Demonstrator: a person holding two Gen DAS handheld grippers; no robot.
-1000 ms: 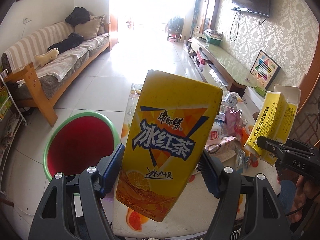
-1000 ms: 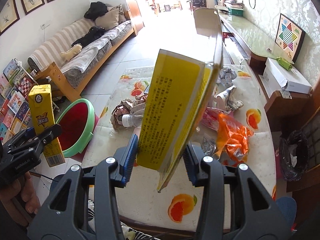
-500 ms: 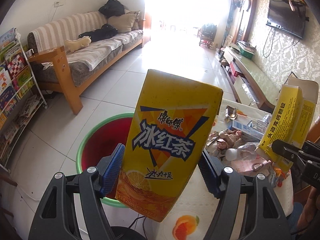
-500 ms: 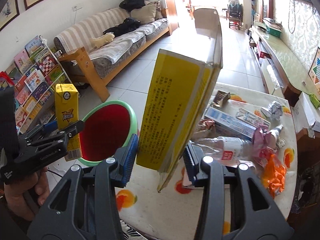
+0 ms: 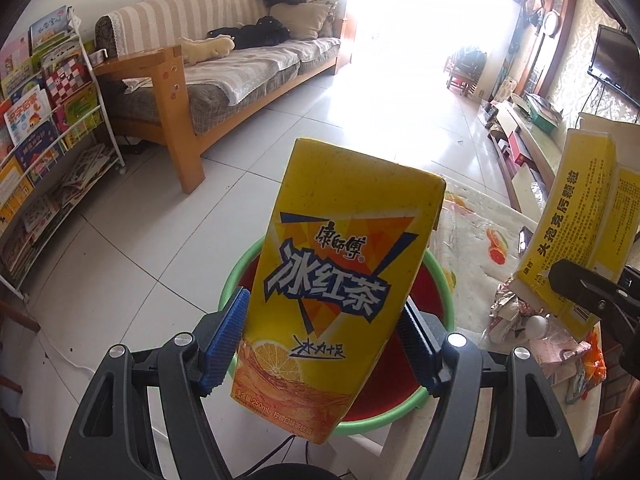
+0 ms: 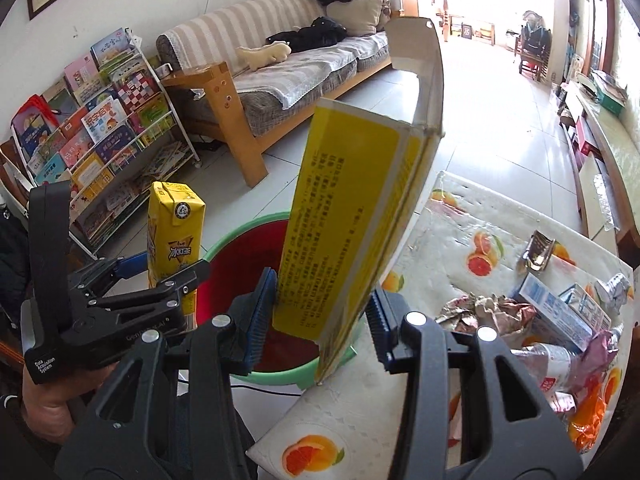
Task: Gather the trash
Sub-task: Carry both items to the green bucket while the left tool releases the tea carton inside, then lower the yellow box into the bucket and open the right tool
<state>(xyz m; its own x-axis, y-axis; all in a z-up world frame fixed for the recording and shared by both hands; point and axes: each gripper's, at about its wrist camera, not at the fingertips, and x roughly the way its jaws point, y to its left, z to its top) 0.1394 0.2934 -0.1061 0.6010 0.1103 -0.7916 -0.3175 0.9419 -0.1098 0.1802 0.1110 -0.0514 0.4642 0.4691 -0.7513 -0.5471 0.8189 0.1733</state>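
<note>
My left gripper [image 5: 322, 340] is shut on a yellow iced-tea carton [image 5: 336, 292], held upright over the red basin with a green rim [image 5: 438, 280] on the floor. That carton [image 6: 174, 240] and the left gripper [image 6: 160, 276] also show at the left of the right wrist view. My right gripper [image 6: 320, 320] is shut on a flat yellow box [image 6: 348, 220] with an open white flap, above the basin [image 6: 236, 240] and the table edge. The yellow box [image 5: 576, 232] appears at the right of the left wrist view.
A table with a fruit-print cloth [image 6: 460, 240] carries crumpled wrappers, a plastic bottle [image 6: 552, 360], a blue-and-white box [image 6: 556, 308] and an orange bag [image 6: 588, 412]. A striped sofa [image 5: 224, 60] and a book rack [image 5: 44, 120] stand to the left. Tiled floor lies beyond.
Both grippers have swung left with their loads, from over the table to over the red basin. The grips have not changed.
</note>
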